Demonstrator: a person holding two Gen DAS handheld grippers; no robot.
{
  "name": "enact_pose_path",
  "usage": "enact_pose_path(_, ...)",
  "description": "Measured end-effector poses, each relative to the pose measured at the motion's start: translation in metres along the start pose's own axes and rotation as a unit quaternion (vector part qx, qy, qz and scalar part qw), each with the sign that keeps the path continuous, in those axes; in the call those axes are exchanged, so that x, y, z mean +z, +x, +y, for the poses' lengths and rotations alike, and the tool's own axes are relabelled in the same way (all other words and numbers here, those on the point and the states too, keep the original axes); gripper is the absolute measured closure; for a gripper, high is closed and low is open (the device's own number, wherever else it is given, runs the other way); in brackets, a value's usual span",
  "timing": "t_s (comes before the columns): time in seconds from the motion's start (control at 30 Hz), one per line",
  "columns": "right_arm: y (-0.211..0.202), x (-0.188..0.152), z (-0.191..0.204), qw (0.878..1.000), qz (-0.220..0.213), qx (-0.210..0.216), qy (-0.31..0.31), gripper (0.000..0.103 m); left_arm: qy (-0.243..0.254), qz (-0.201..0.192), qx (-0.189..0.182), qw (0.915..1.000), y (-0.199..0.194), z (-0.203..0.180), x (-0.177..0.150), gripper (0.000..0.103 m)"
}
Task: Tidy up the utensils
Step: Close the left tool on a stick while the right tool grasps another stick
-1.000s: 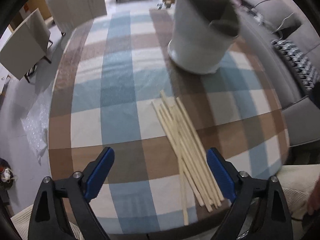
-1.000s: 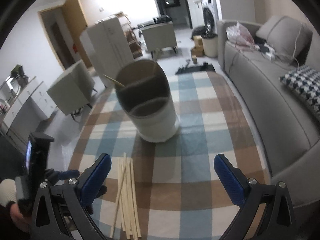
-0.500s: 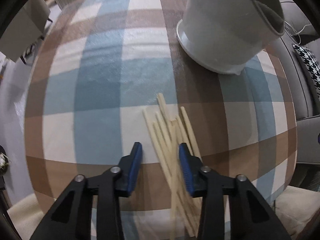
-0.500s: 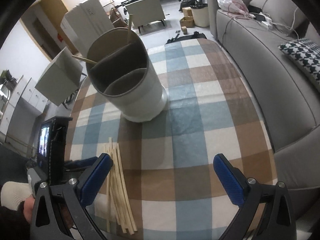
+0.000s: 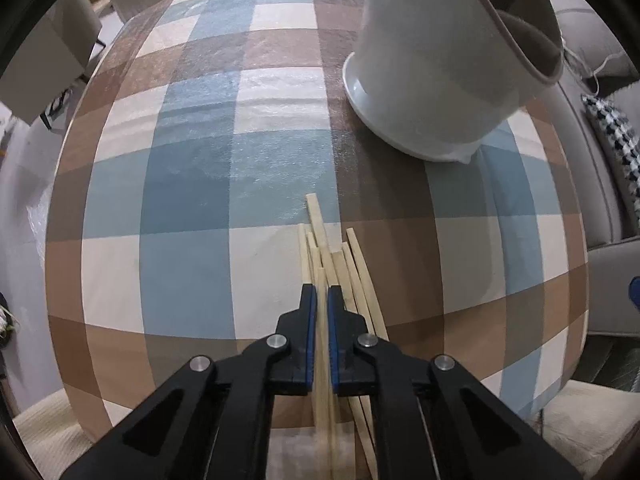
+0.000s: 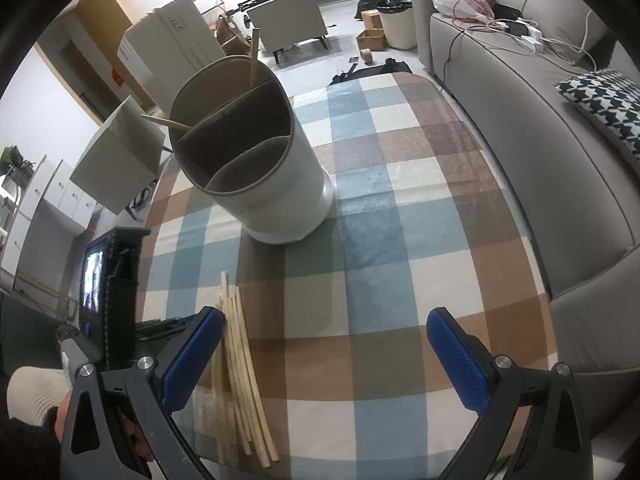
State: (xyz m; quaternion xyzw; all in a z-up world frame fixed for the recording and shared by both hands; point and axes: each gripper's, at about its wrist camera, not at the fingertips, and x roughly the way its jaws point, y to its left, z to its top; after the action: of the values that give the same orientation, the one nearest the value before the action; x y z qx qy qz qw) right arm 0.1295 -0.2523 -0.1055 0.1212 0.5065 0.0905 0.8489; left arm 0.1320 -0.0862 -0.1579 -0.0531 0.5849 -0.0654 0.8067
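Note:
Several wooden chopsticks lie in a loose bundle on the checked tablecloth, also in the right wrist view. My left gripper is shut on one chopstick from the bundle, low over the table. A white utensil holder with divided compartments stands beyond; two chopsticks stick out of it. It also shows in the left wrist view. My right gripper is open and empty above the table's near edge.
A grey sofa with a houndstooth cushion runs along the table's right side. Cardboard boxes and chairs stand on the floor beyond the table. The left hand's device sits left of the bundle.
My left gripper has dropped toward the bundle and gone from wide open to shut on one chopstick. My right gripper has stayed open, drifting slightly closer to the table.

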Motion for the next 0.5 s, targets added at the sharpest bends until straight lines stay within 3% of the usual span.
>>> enact_pose_path(0.03, 0.0, 0.0, 0.0, 1.0, 0.0, 0.0, 0.0, 0.001, 0.001, 0.02, -0.011, 0.9997, -0.003, 0.003, 0.0, 0.102)
enact_pose_path(0.23, 0.005, 0.001, 0.01, 1.0, 0.003, -0.006, -0.005, 0.001, -0.024, 0.027, -0.034, 0.9988, -0.023, 0.029, -0.011, 0.102)
enact_pose_path(0.4, 0.011, 0.002, 0.028, 1.0, 0.004, -0.006, -0.025, 0.001, -0.051, 0.01, -0.064, 0.9966, -0.052, 0.057, -0.016, 0.102)
enact_pose_path(0.5, 0.018, 0.002, 0.041, 0.999, 0.008, -0.008, -0.042, 0.003, -0.058, 0.002, -0.061, 0.9964, -0.067, 0.068, -0.011, 0.102)
